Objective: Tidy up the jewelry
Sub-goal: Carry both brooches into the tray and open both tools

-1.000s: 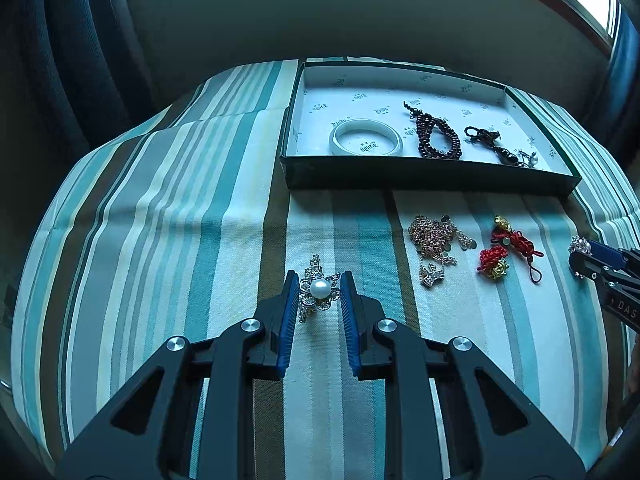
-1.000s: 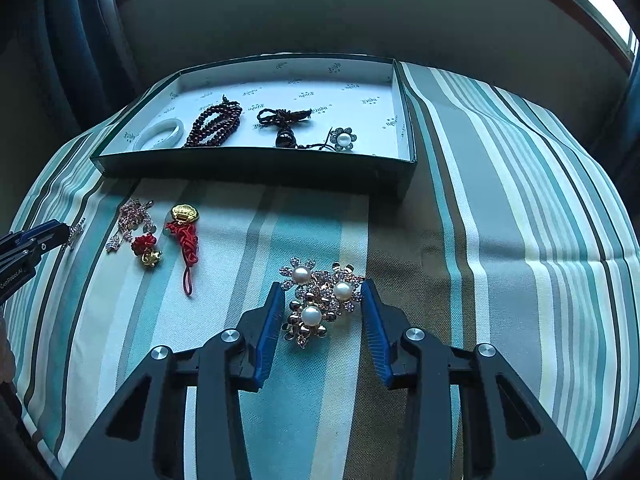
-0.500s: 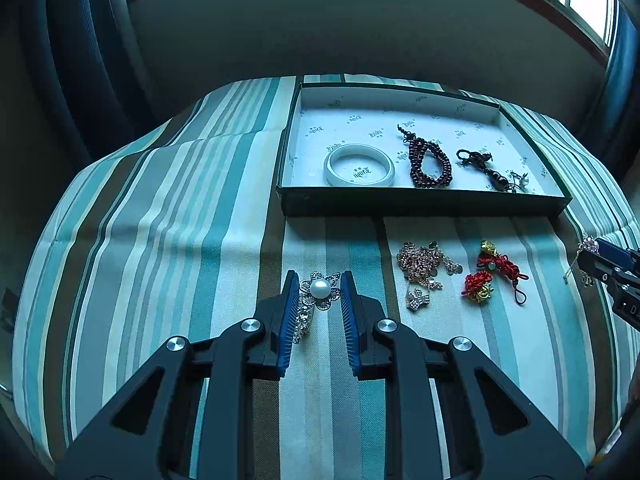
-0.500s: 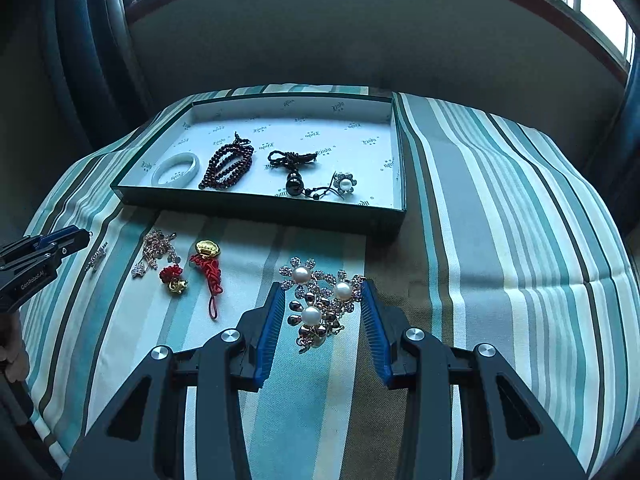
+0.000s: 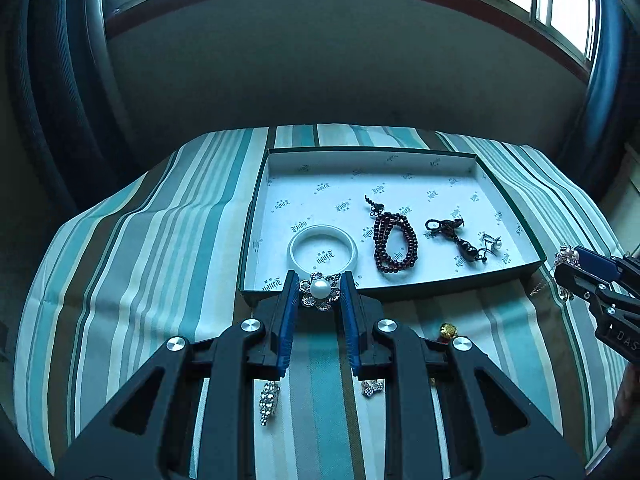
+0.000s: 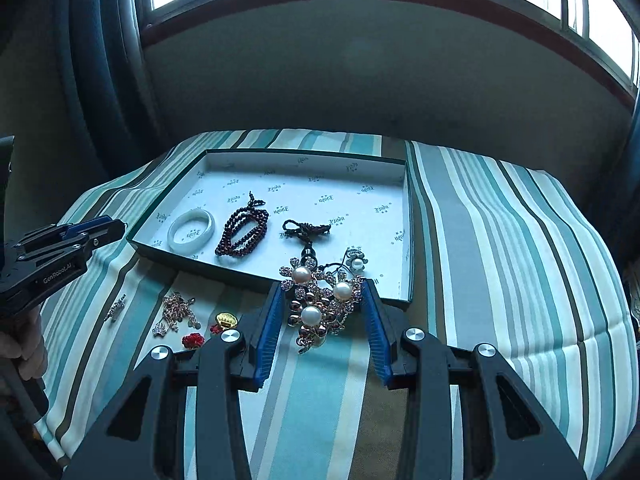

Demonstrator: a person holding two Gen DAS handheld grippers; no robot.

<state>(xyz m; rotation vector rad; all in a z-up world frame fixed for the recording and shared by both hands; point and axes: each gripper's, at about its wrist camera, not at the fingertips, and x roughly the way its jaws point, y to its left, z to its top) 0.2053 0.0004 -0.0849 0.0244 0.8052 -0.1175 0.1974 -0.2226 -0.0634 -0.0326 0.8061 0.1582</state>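
Observation:
My left gripper (image 5: pixel 319 291) is shut on a silver flower brooch with one pearl (image 5: pixel 320 289) and holds it in the air at the near rim of the green box (image 5: pixel 400 290). My right gripper (image 6: pixel 320 300) is shut on a larger brooch with three pearls (image 6: pixel 316 303), lifted at the box's near right rim (image 6: pixel 392 302). The box holds a white bangle (image 5: pixel 322 249), a dark red bead bracelet (image 5: pixel 394 242), a black knotted cord (image 5: pixel 454 236) and a small pearl flower (image 5: pixel 493 245).
On the striped cloth in front of the box lie a gold chain piece (image 6: pixel 178 312), a small silver piece (image 6: pixel 116 308) and a red and gold knot charm (image 6: pixel 218 326). A window wall stands behind the table. The cloth drops off at the left and right edges.
Both grippers have risen off the cloth with their brooches and moved forward to the box's near rim. The camera views have tilted up.

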